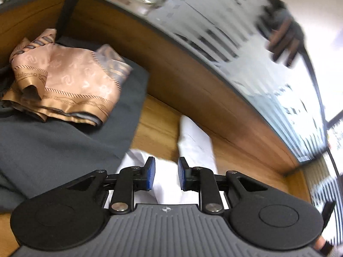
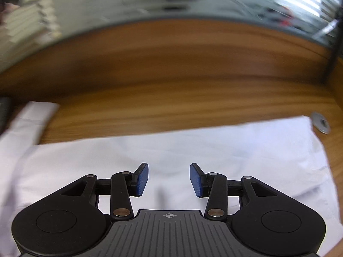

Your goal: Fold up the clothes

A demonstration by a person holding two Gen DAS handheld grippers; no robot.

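Note:
A white garment (image 2: 171, 147) lies spread flat on the wooden table (image 2: 171, 107). One sleeve (image 2: 27, 120) reaches toward the far left. My right gripper (image 2: 169, 180) hovers over the cloth's middle, open, with nothing between its blue pads. In the left wrist view the same white garment (image 1: 193, 141) shows as a narrow sleeve running away from me. My left gripper (image 1: 166, 173) stands just above it. Its pads (image 1: 151, 174) are a little apart and do not press on the fabric.
A folded pink and gold scarf (image 1: 64, 79) rests on a dark grey garment (image 1: 53, 145) at the left. A wooden back panel (image 1: 171, 70) borders the table, with a black pole (image 1: 68, 6) beside the scarf. A metal disc (image 2: 321, 124) sits by the garment's right corner. A blurred hand (image 1: 285, 40) shows upper right.

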